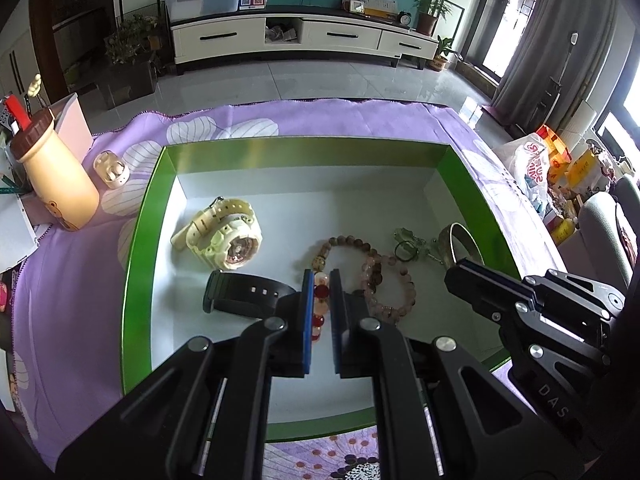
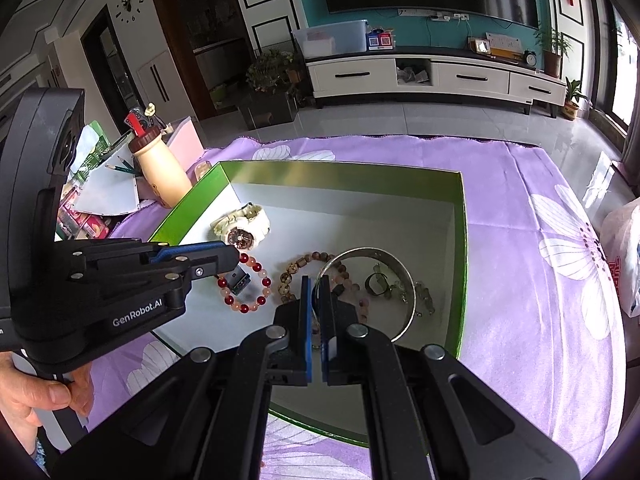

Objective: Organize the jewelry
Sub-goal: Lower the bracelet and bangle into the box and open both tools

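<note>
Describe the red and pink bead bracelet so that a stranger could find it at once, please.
Look inside the green-walled box on the purple cloth. Near its front, the left gripper holds the red and pink bracelet by its rim. Only this one has glossy red beads; the neighbouring bracelets are dull brown and pale pink.

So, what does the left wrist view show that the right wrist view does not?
Only the left wrist view: the orange packs and the black strap in full.
Only the right wrist view: the hand, the wall clock and the whole red bracelet.
Both: the green box, the cream watch, the bangle, the left gripper shut on the bracelet, and the right gripper shut on the bangle.
</note>
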Demonstrator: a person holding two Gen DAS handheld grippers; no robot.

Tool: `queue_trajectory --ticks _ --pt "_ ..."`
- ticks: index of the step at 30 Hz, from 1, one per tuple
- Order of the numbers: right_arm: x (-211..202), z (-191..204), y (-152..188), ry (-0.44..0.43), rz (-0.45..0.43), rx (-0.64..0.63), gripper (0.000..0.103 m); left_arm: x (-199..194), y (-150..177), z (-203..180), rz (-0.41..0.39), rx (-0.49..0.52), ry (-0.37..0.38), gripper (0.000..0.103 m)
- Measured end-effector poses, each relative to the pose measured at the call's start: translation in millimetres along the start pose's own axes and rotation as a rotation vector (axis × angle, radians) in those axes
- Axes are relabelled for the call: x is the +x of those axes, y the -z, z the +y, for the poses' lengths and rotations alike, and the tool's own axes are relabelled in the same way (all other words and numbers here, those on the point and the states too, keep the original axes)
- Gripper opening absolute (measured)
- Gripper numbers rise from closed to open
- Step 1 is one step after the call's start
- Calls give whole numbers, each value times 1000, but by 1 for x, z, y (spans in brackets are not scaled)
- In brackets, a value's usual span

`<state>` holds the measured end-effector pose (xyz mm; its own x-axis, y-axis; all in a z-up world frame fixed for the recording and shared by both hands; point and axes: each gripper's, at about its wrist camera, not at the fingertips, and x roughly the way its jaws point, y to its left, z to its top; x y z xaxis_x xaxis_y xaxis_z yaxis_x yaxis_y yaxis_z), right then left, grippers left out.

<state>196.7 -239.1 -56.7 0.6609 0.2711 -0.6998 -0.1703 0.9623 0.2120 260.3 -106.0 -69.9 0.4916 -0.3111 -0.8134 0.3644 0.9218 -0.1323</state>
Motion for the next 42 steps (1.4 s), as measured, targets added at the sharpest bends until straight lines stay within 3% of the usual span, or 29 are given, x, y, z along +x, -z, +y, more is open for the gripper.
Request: queue_trajectory --ticks 42 --pt "20 7 3 11 67 -23 3 12 10 7 39 40 -69 7"
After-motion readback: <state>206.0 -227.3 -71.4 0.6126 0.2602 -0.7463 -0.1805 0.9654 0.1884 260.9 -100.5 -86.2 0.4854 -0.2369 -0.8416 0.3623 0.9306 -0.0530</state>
